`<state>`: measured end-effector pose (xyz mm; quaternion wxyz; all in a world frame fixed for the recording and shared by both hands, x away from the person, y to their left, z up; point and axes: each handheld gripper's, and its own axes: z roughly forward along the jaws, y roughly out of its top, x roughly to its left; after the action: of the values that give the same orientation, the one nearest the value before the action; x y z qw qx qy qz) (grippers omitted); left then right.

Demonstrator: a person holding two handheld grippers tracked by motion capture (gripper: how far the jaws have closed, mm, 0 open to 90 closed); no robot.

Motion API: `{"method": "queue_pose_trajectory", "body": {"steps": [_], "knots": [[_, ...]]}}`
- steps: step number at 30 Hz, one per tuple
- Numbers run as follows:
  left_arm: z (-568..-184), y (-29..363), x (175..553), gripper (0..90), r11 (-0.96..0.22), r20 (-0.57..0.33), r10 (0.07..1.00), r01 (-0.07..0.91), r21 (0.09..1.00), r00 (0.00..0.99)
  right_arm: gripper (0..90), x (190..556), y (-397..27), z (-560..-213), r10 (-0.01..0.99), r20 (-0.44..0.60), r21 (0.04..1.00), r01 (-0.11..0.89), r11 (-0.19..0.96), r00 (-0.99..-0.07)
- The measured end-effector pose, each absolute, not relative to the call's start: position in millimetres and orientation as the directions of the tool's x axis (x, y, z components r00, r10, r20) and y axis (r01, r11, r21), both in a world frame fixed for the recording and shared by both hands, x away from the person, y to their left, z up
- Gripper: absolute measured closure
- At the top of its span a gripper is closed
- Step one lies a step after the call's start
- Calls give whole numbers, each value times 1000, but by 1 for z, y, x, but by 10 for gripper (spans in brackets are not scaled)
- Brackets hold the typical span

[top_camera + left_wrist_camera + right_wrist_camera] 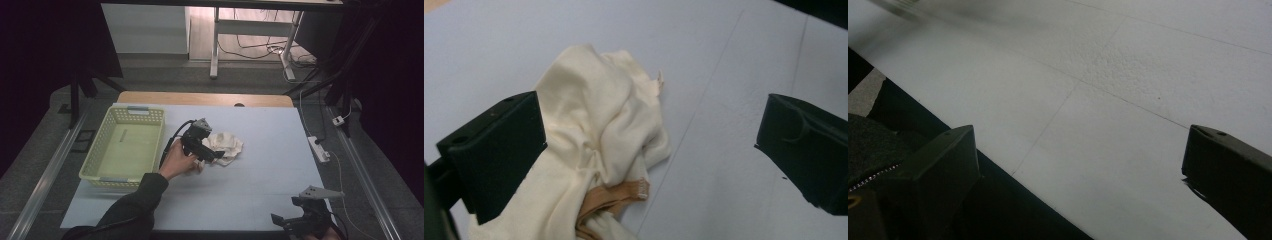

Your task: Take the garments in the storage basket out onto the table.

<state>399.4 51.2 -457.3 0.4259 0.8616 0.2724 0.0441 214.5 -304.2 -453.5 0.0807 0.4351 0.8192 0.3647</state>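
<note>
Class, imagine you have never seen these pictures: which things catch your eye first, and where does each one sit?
A crumpled cream cloth lies mid-table on the pale blue surface, with the left gripper open right at it. To its left sits an empty yellow-green basket. The right gripper, also open, hangs at the table's near right edge.

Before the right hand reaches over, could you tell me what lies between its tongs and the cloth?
Bare pale-blue tabletop between the right tongs and crumpled cream cloth, per the high view.

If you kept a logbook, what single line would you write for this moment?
left tongs: open, over cream cloth | right tongs: open, idle at near table edge | basket: empty, left of cloth
</note>
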Motion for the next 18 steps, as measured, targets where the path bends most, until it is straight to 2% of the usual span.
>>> {"method": "queue_pose_trajectory", "body": {"steps": [18], "knots": [[-436,66,372,0,-447,-173,470,403,799,865,17,214,-304,-453,770,182,670,650,359,-612]]}}
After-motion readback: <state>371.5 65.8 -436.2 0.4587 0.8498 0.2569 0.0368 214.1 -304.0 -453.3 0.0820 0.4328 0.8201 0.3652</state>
